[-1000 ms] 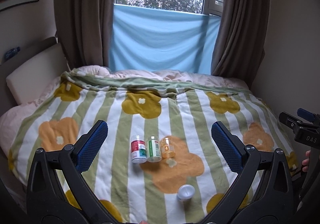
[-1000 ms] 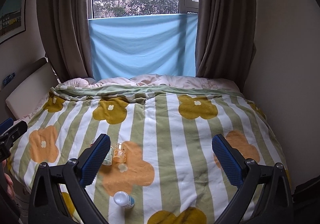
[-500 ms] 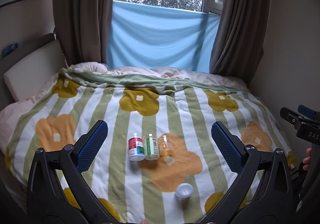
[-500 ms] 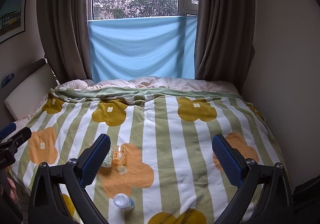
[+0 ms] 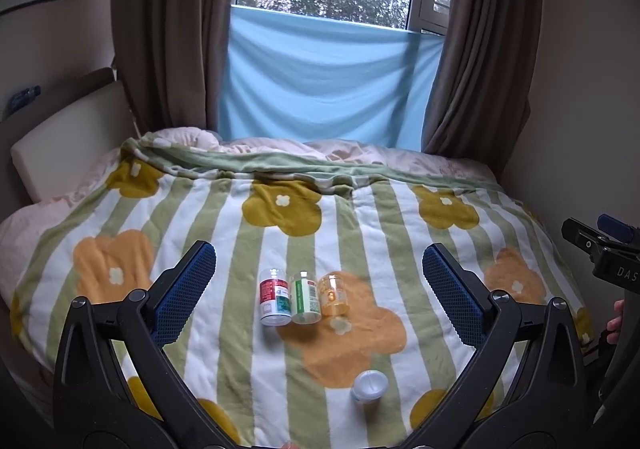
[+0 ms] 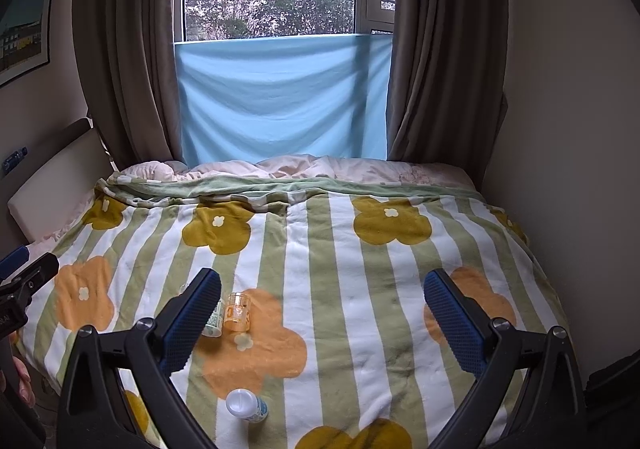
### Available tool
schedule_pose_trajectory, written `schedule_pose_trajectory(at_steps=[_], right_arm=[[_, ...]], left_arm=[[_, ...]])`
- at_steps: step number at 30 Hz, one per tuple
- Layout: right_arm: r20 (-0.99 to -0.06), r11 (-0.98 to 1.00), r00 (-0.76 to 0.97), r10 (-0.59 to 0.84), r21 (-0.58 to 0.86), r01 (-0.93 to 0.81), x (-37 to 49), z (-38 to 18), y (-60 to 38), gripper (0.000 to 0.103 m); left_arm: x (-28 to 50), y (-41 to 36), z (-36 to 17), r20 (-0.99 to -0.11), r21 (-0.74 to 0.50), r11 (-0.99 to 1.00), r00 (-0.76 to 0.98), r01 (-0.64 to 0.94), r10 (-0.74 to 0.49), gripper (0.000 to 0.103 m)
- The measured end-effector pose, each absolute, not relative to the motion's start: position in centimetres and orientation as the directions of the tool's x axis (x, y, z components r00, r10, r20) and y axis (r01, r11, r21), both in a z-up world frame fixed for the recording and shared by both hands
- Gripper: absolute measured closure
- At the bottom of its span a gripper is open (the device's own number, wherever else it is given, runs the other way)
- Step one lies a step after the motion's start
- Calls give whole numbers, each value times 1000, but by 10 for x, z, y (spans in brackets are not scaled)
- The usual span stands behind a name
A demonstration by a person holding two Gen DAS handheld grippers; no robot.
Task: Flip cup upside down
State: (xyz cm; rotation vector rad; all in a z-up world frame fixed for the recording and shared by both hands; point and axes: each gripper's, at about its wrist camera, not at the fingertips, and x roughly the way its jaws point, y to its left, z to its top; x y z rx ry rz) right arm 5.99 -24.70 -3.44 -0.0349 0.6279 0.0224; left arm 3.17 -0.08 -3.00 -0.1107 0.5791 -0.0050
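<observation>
A small orange translucent cup stands upright on the flowered blanket, at the right end of a row with a red-labelled bottle and a green-labelled bottle. My left gripper hovers open above and in front of this row, holding nothing. My right gripper is open too, and the cup lies just inside its left finger, which hides most of the green-labelled bottle. A white-capped container lies on its side nearer to me.
The blanket covers a bed against a window with brown curtains and a blue cloth. A headboard is on the left, a wall on the right. The other gripper and a person's fingers show at the right edge.
The left wrist view has swayed slightly; the objects on the blanket have not moved. Both grippers stay open.
</observation>
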Motion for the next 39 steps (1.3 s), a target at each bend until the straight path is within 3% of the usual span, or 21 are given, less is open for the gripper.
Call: schedule_pose_trajectory(at_steps=[26,39], right_arm=[[-586,999,810,13,-20,-30,59,-32,-249,2],[-602,1000,798,8,-17,-23,62,-32,-254,2]], left_arm=[[28,-2,-25,-540,-100,995,841,-21,-36,0],[22,-6,-11,-464,-28,998,885,-57,37,0]])
